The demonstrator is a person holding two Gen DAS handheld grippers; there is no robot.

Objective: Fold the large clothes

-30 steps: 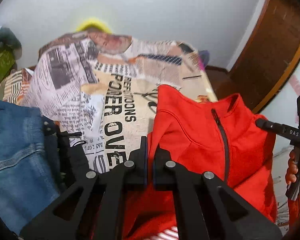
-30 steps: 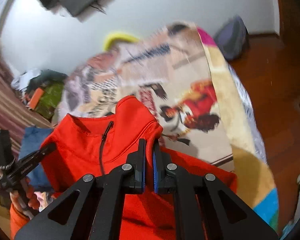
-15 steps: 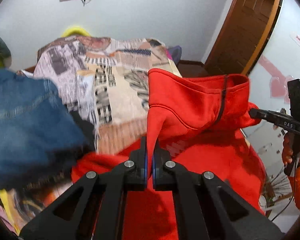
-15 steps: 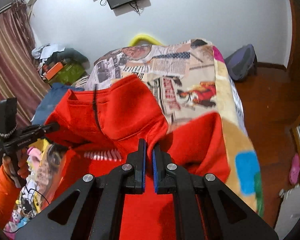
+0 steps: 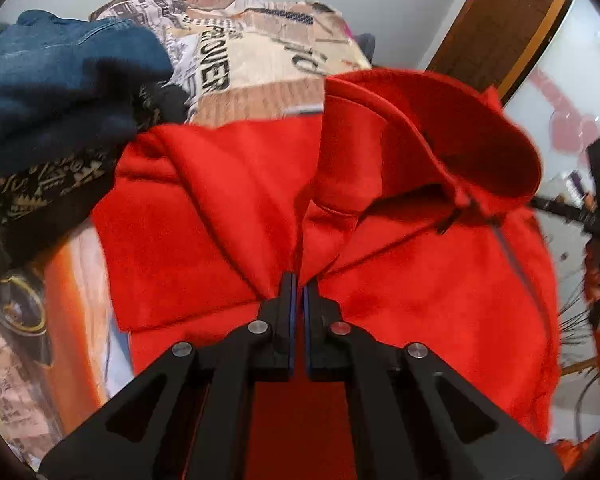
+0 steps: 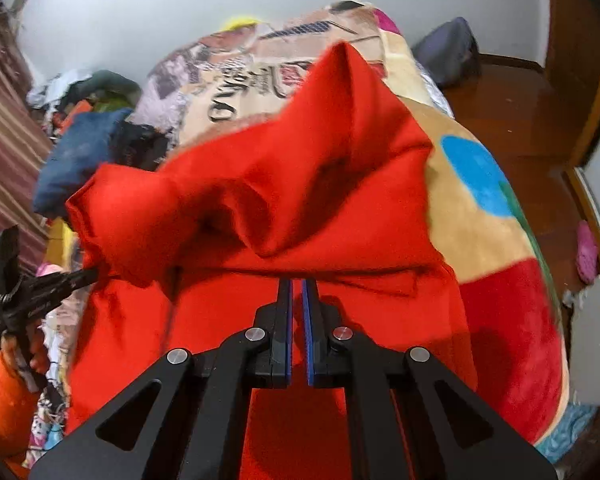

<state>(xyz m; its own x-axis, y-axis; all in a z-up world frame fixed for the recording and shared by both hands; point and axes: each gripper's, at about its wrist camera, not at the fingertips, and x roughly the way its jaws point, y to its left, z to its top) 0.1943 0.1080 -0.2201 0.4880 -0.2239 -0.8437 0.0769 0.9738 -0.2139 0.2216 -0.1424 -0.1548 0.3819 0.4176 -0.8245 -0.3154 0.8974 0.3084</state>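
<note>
Red fleece pullover [image 5: 400, 280] lies across the printed blanket [image 5: 260, 64] on the bed, its lower body spread flat and its collar end lifted and doubled back over itself toward the camera; that blanket covers the whole bed, and at its left side sits a heap of other clothes topped by blue denim [image 5: 60, 72] with a dark patterned garment [image 5: 48, 196] beneath, touching the pullover's sleeve edge; the left gripper [image 5: 299, 280] is clamped on a pinch of red fleece near the shoulder, the cloth rising straight out from between its pads; the right gripper [image 6: 297, 284] is likewise closed tight, with a fold of the same fleece at its tips, so it seems to hold the other shoulder, though the cloth at that pinch is partly blurred; the short zip [image 5: 512, 256] below the collar shows on the turned-over part. Judging by this, the step in hand is the top-to-hem fold; the next move would call for carrying both shoulders evenly down to the hem, laying them level, and only then letting go.
</note>
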